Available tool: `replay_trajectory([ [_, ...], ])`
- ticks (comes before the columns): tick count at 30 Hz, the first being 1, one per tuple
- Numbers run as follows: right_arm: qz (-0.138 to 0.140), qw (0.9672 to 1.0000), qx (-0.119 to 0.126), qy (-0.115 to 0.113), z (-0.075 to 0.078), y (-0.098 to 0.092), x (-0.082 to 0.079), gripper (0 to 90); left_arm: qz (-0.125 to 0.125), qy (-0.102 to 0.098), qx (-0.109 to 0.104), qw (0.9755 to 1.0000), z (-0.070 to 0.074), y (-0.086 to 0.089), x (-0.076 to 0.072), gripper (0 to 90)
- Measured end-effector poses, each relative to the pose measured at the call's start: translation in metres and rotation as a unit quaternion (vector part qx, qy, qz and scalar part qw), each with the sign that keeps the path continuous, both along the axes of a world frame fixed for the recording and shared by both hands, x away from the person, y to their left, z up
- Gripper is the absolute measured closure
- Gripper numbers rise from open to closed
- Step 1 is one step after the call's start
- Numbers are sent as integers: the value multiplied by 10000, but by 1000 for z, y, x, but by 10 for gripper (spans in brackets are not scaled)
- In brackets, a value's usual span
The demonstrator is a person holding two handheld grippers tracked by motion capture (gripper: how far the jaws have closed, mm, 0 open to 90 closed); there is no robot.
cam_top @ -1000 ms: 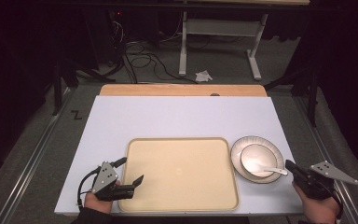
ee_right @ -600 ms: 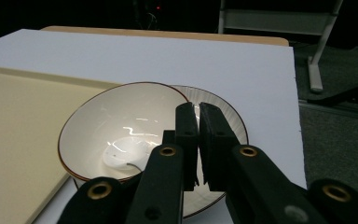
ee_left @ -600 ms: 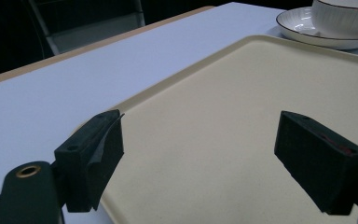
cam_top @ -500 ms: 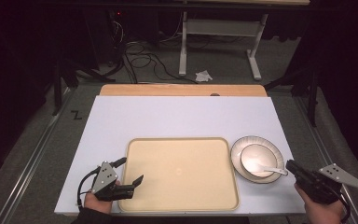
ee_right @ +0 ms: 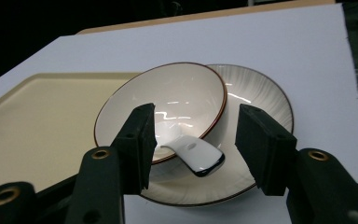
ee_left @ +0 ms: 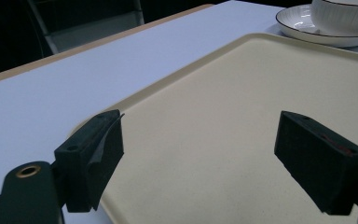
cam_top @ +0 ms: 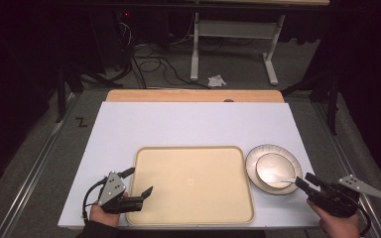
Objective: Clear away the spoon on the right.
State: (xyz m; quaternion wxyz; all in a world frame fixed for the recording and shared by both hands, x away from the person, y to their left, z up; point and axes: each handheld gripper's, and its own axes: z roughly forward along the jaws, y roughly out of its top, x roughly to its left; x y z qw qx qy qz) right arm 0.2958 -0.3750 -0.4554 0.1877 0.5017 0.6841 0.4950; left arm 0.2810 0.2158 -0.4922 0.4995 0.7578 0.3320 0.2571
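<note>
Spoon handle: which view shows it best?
Right gripper view. The spoon sits close up, its white handle sticking out over the bowl rim between the open jaws of the right hand-held gripper, which have just been opening. The high view shows the spoon small; the left gripper view catches just the bowl.

worktop (cam_top: 188,124): white board over a wooden top, wood strip peeking out at the far edge | on it: big beige tray (cam_top: 193,183) near the front edge | plate (cam_top: 274,168) just right of the tray, sitting flat on the white
</note>
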Motion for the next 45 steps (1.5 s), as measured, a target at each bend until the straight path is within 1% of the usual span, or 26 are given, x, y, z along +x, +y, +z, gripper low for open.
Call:
replay_trajectory([
  [5,99,9993,169,320,-7,0,4,484,3,-11,12,10000,0,0,0,159],
  [8,114,9988,254,401,-9,-2,4,510,3,-7,14,10000,0,0,0,159],
  [11,160,9988,269,365,-9,-3,3,568,5,-11,15,10000,0,0,0,159],
  [17,148,9990,227,354,-9,-3,2,608,10,-14,17,10000,0,0,-1,159],
  [22,194,9988,241,384,-10,-4,2,668,5,-12,17,10000,0,-1,0,159],
  [27,299,9983,282,424,-10,-5,2,716,4,-11,16,10000,0,0,0,159],
  [29,387,9978,285,448,-10,-4,2,748,2,-16,4,10000,0,0,0,159],
  [32,474,9978,258,390,-9,-4,1,789,3,-18,2,10000,0,0,-1,159],
  [37,562,9974,242,368,-7,-4,1,815,-1,-16,3,10000,1,0,-1,159],
  [43,687,9969,169,338,-6,-2,0,862,4,-22,7,10000,1,0,-1,159],
  [45,731,9967,117,317,-5,-1,0,864,0,-22,7,10000,1,0,-1,159],
])
